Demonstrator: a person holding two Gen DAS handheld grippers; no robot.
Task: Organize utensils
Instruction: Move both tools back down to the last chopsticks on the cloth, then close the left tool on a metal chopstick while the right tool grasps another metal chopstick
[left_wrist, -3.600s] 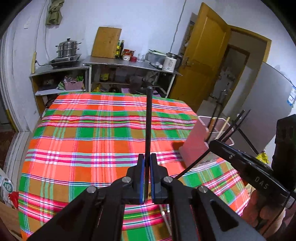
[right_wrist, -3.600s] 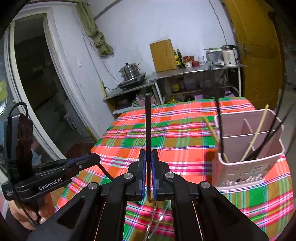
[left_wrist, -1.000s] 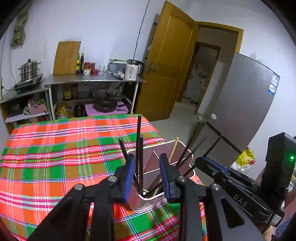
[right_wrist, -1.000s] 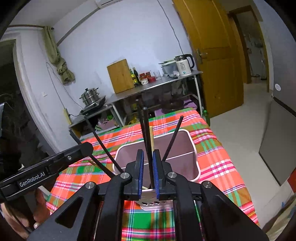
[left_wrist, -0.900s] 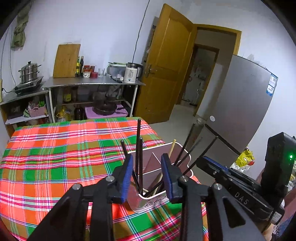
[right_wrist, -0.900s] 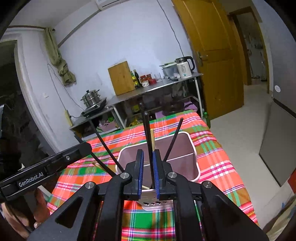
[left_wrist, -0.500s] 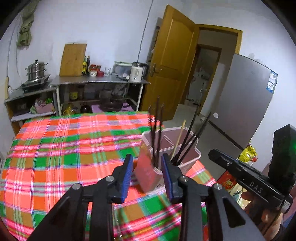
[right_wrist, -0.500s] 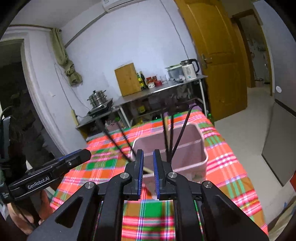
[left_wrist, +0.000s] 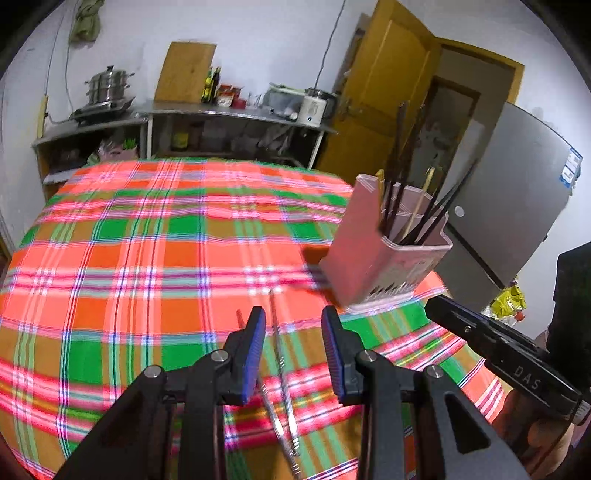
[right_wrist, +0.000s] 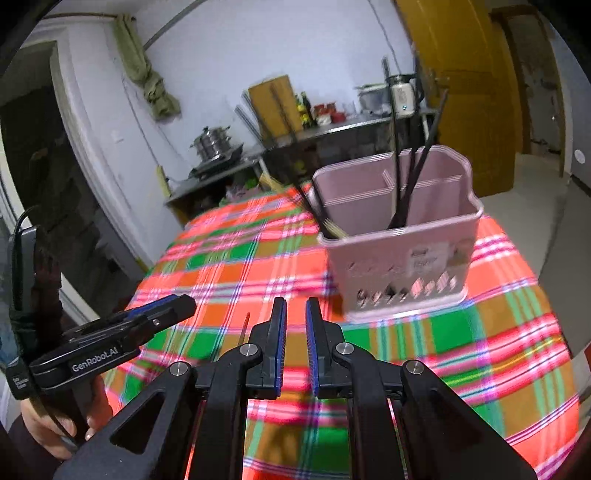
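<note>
A pink utensil holder (left_wrist: 384, 254) (right_wrist: 402, 254) stands near the table's right edge, with several dark chopsticks and a pale one upright in it. A pair of metal chopsticks (left_wrist: 279, 354) lies on the plaid cloth. My left gripper (left_wrist: 293, 328) hovers open just above them, with nothing between its pads. A thin reddish stick tip (left_wrist: 239, 317) (right_wrist: 244, 325) shows beside the left finger. My right gripper (right_wrist: 295, 317) stands a little short of the holder, its jaws narrowly apart with nothing in the gap. Each gripper appears in the other's view: the right gripper (left_wrist: 480, 339) and the left gripper (right_wrist: 162, 314).
The plaid-covered table (left_wrist: 129, 240) stretches away to the left. Behind it a metal counter (left_wrist: 221, 110) carries pots, bottles and a kettle. A yellow door (left_wrist: 388, 110) and a grey fridge (left_wrist: 517, 192) stand to the right. A hand (right_wrist: 48, 428) grips the left gripper's handle.
Both grippers have drawn back from the holder and dropped lower. The holder now sits farther off to the right. The metal chopsticks have come into view under the left gripper.
</note>
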